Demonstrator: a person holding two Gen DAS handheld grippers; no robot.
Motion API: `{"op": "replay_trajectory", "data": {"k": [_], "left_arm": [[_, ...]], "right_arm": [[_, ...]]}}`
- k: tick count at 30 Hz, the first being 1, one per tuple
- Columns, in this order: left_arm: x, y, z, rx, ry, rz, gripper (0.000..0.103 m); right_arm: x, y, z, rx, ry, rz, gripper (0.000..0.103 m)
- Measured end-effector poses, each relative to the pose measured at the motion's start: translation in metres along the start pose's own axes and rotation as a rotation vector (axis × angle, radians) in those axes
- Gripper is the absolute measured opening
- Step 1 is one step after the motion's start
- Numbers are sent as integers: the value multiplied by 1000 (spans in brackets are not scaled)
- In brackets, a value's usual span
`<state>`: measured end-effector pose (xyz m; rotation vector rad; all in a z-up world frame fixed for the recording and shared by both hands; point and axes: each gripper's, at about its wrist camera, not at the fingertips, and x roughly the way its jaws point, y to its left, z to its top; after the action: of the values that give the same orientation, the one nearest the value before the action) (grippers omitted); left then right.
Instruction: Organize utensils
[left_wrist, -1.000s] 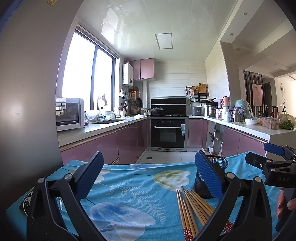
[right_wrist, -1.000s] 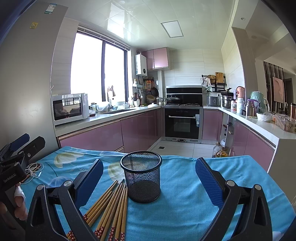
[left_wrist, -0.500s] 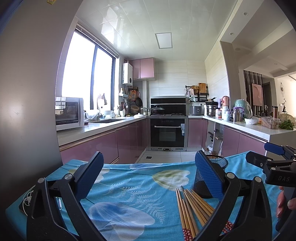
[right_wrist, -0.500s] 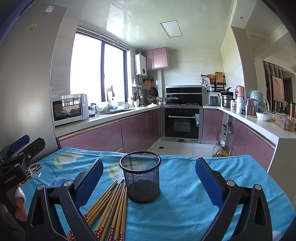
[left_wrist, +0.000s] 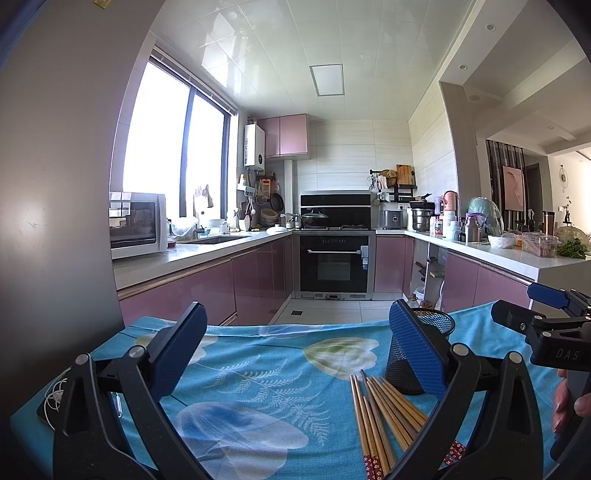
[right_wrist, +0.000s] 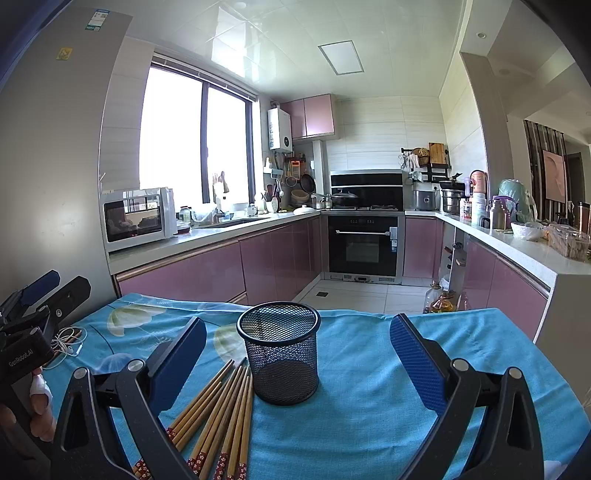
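Right wrist view shows the chopsticks (right_wrist: 218, 413) lying in a loose fan on the blue floral tablecloth (right_wrist: 369, 387), their tips just beside the base of the black mesh holder (right_wrist: 279, 354), which stands upright and looks empty; their patterned red ends run out of the bottom of the picture, and the left finger (right_wrist: 177, 362) covers the edge of the bundle. In the left wrist view the same chopsticks (left_wrist: 384, 417) lie right of centre, and the mesh holder (left_wrist: 421, 354) is largely hidden behind the right finger (left_wrist: 417, 350). The right gripper (right_wrist: 295, 354) has its jaws spread wide and holds nothing, the holder showing between them. The left gripper (left_wrist: 295, 350) is likewise spread wide and empty, over bare cloth. Each gripper appears at the edge of the other's view, held by a hand (right_wrist: 38, 406) that is mostly cut off. A white earphone cable (right_wrist: 68, 343) lies at the cloth's left end. Compared with half a second ago, neither the grippers nor the objects have visibly shifted.
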<state>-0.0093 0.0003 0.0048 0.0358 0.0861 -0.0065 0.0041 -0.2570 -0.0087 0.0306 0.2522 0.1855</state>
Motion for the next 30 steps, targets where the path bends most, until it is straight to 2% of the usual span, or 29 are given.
{"op": "replay_trajectory", "data": {"k": [30], "left_arm": [[1, -4, -4, 2, 16, -7, 97]], "right_arm": [[6, -1, -1, 7, 16, 3, 96]]}}
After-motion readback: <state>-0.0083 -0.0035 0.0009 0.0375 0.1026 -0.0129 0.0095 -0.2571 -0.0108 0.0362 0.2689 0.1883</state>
